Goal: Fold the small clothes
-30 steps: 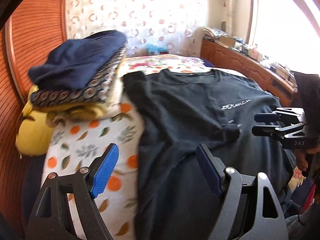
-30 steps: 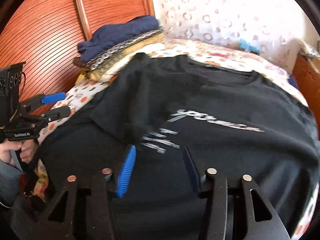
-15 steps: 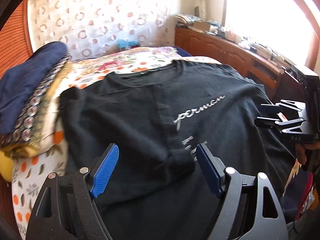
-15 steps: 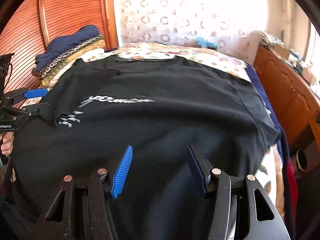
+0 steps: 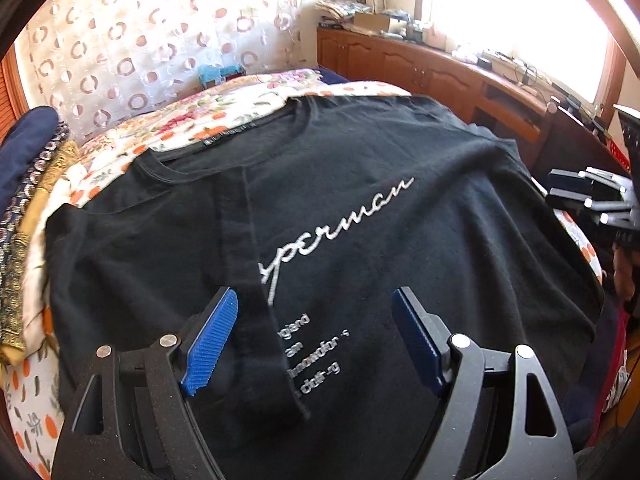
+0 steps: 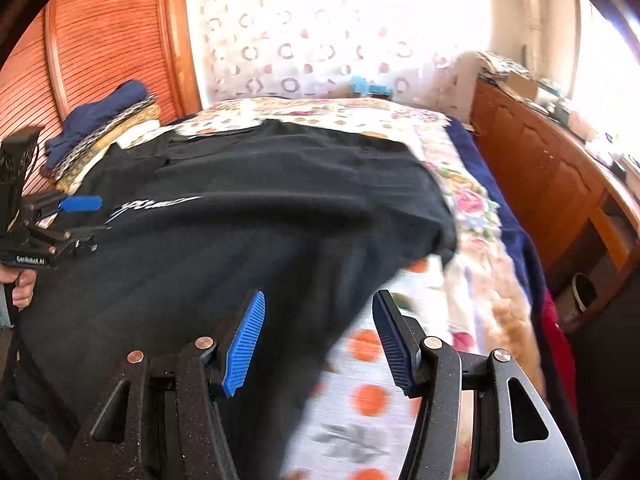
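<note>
Shirt spread flat, both grippers empty.
Black cotton T-shirt (image 5: 360,216) lies on the floral-sheeted bed (image 6: 400,360); right gripper (image 6: 318,338), jaws apart, hangs over its unfolded side edge; left gripper (image 5: 314,340) released mid-chest.

Black t-shirt (image 5: 360,208) spread on bed (image 5: 224,108), left tool (image 5: 316,340) open above

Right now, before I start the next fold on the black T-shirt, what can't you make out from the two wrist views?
- Black T-shirt, left wrist view: the start of the white script is covered by the folded-over sleeve.
- Its bottom hem: cut off behind the left gripper and, in the right wrist view, the right gripper.
- Bedspread, right wrist view: near pattern is motion-blurred.
</note>
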`<state>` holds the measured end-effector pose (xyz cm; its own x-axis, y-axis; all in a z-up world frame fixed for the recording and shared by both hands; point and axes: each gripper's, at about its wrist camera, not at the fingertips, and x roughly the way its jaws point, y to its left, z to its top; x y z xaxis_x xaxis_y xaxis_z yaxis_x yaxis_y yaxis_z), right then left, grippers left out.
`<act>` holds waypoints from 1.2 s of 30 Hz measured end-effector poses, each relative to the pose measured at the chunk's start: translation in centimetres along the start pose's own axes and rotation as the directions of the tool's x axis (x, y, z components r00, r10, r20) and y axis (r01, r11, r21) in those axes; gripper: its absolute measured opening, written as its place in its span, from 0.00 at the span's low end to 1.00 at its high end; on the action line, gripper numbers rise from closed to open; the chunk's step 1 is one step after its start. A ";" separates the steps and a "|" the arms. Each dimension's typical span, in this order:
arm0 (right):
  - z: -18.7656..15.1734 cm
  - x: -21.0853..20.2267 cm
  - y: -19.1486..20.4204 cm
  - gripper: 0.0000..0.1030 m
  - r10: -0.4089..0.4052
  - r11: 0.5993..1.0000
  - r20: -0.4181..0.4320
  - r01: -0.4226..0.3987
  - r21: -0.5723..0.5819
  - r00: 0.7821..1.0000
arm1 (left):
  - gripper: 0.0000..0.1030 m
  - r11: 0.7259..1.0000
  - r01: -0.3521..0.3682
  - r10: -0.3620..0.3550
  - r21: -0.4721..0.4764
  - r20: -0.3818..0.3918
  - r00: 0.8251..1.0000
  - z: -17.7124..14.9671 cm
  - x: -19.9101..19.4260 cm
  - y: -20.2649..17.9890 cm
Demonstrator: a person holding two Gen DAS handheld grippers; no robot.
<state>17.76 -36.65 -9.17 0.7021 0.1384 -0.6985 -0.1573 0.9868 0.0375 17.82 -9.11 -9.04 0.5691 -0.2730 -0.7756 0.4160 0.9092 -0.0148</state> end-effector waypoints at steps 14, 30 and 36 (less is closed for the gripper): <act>2.0 2.8 -4.9 0.57 -0.073 0.988 -0.053 0.080 0.135 0.996 | 0.84 0.999 -0.014 0.015 0.035 -0.017 1.000 -0.2 1.0 -0.9; 5.7 6.8 -6.1 0.14 0.117 0.981 -0.032 -0.111 0.158 0.993 | 0.84 0.999 -0.016 0.016 0.035 -0.018 1.000 -0.2 1.0 -1.0; 6.2 4.2 -5.3 0.04 0.086 0.993 0.052 -0.090 0.078 0.995 | 0.84 0.999 -0.015 0.015 0.035 -0.018 1.000 -0.2 1.0 -1.0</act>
<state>25.83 -40.82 -7.90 0.7211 0.2268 -0.6546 -0.1652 0.9739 0.1555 17.85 -10.22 -9.93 0.5630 -0.2534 -0.7867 0.4319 0.9017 0.0187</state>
